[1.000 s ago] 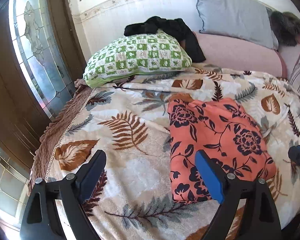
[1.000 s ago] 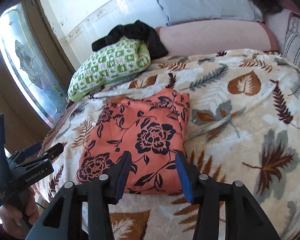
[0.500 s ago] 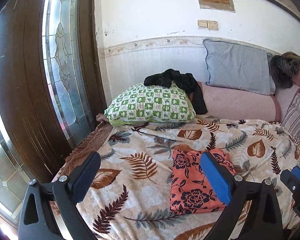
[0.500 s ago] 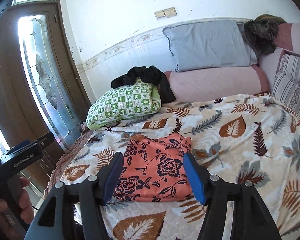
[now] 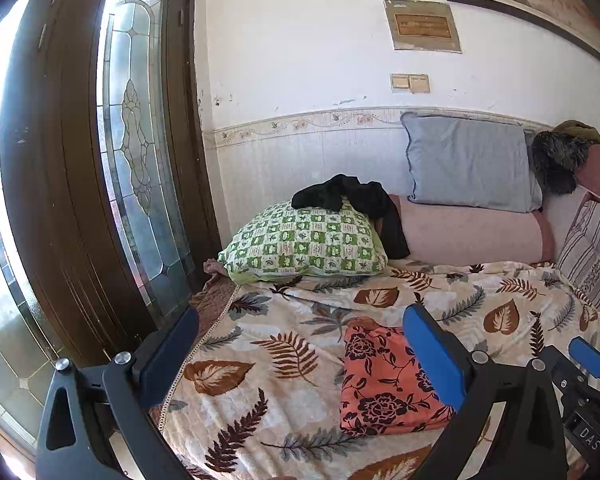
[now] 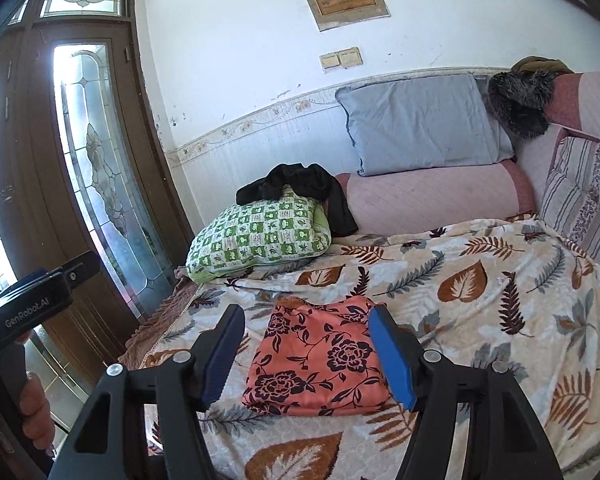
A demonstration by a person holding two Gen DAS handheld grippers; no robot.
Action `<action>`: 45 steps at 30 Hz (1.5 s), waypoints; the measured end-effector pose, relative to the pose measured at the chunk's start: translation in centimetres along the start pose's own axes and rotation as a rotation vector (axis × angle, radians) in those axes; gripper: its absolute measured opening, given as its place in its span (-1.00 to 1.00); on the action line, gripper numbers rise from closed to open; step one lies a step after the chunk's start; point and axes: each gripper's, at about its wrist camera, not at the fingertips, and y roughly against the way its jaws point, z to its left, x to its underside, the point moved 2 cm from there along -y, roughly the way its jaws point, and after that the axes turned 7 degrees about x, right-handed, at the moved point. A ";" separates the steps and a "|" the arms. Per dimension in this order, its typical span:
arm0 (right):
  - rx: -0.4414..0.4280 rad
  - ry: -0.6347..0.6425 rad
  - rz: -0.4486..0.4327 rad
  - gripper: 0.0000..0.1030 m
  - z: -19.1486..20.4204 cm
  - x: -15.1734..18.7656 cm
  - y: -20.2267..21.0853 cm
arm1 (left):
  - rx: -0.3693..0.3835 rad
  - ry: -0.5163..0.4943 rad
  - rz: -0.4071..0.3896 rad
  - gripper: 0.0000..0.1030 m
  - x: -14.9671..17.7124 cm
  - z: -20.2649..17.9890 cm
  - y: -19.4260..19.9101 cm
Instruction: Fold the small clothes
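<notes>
Folded coral floral garment [image 6: 320, 360] lies finished on the leaf blanket [image 6: 480, 300] at 6 o'clock; left gripper [image 5: 300, 354] released and empty; right gripper [image 6: 306, 354] opening, empty.

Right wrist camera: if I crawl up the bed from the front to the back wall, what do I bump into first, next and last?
Folded orange flowery cloth → green checked pillow → black garment draped on the pillow's top → white wall.
</notes>
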 end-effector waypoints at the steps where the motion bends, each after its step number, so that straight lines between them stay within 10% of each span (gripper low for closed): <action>1: -0.002 -0.003 -0.006 0.33 0.0 -0.1 0.2 | -0.001 -0.003 -0.005 0.98 -0.2 -0.1 0.4; 45: -0.013 0.008 -0.065 0.33 1.3 -1.6 2.4 | 0.040 -0.052 -0.077 0.98 -1.6 -1.0 4.1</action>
